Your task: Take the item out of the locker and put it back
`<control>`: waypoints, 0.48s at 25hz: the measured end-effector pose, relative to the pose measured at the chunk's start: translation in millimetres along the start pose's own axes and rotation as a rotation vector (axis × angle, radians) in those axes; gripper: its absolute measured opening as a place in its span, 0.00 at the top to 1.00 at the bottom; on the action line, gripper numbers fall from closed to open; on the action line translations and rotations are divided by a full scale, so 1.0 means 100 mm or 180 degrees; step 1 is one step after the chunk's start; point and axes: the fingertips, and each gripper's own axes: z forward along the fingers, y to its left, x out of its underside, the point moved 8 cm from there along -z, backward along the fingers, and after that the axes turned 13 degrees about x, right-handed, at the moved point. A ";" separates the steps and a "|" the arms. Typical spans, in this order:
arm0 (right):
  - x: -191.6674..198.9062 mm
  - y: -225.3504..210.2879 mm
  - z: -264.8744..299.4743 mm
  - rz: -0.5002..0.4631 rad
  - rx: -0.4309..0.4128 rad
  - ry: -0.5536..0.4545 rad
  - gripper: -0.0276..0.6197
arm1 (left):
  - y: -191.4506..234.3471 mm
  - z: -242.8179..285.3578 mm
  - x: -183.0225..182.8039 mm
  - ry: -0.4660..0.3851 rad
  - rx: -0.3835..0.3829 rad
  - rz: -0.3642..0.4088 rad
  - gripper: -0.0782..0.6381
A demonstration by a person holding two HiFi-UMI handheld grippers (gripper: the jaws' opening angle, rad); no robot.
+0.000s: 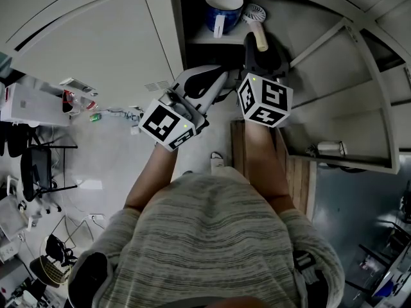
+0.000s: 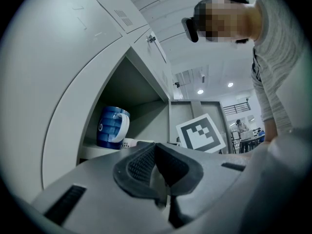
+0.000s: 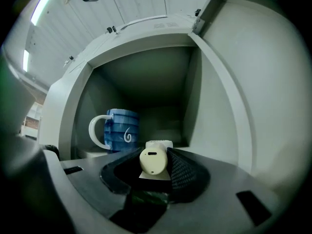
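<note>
item: fan (image 1: pixel 254 14), white, cream handle. place: over the front right of the locker (image 3: pixel 214 106) shelf (image 1: pixel 196 38), just right of the blue mug (image 1: pixel 223 6); whether its head rests on the shelf cannot be told.
right gripper (image 3: pixel 153 167): jaws part-way closed, clamped on the fan's handle, pointing level into the opening.
left gripper (image 2: pixel 158 178): jaws together, empty, held outside near the shelf's front left edge.
step: fan in hand at the locker mouth, either leaving or returning; which is unclear.
next move: if returning, carry it deeper, set it down clear of the mug, then open the jaws.
</note>
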 end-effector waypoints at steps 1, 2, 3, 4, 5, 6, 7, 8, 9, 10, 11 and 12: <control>0.00 0.01 0.00 -0.0043 -0.0007 -0.0005 0.72 | 0.00 0.00 0.00 -0.0003 -0.0004 -0.0001 0.88; 0.00 0.02 0.00 -0.0072 -0.0023 -0.0009 0.72 | 0.00 0.00 0.00 -0.0006 -0.0008 0.0000 0.88; 0.00 0.02 -0.01 -0.0094 -0.0046 -0.0012 0.72 | 0.00 0.00 0.00 -0.0009 -0.0010 0.0001 0.88; 0.00 0.03 -0.01 -0.0114 -0.0072 -0.0011 0.72 | -0.01 0.00 -0.01 -0.0014 -0.0011 0.0002 0.88; 0.00 0.04 -0.01 -0.0128 -0.0099 -0.0007 0.70 | -0.01 0.00 -0.01 -0.0019 -0.0014 0.0003 0.88; 0.00 0.05 0.00 -0.0133 -0.0125 -0.0003 0.69 | -0.01 0.00 -0.01 -0.0023 -0.0018 0.0004 0.88; 0.00 0.05 -0.01 -0.0132 -0.0148 -0.0002 0.67 | -0.01 0.00 -0.01 -0.0024 -0.0023 0.0005 0.88; 0.00 0.06 -0.01 -0.0128 -0.0166 -0.0005 0.64 | -0.01 0.00 -0.01 -0.0024 -0.0027 0.0005 0.88; 0.00 0.06 -0.02 -0.0124 -0.0177 -0.0014 0.62 | -0.02 0.00 -0.01 -0.0026 -0.0031 0.0005 0.88; -0.01 0.05 -0.03 -0.0122 -0.0184 -0.0028 0.61 | -0.02 -0.01 -0.01 -0.0029 -0.0033 0.0005 0.88; -0.02 0.04 -0.04 -0.0119 -0.0191 -0.0046 0.60 | -0.02 -0.01 -0.01 -0.0034 -0.0036 0.0006 0.88; -0.04 0.04 -0.06 -0.0114 -0.0198 -0.0065 0.60 | -0.02 -0.01 -0.02 -0.0038 -0.0038 0.0007 0.88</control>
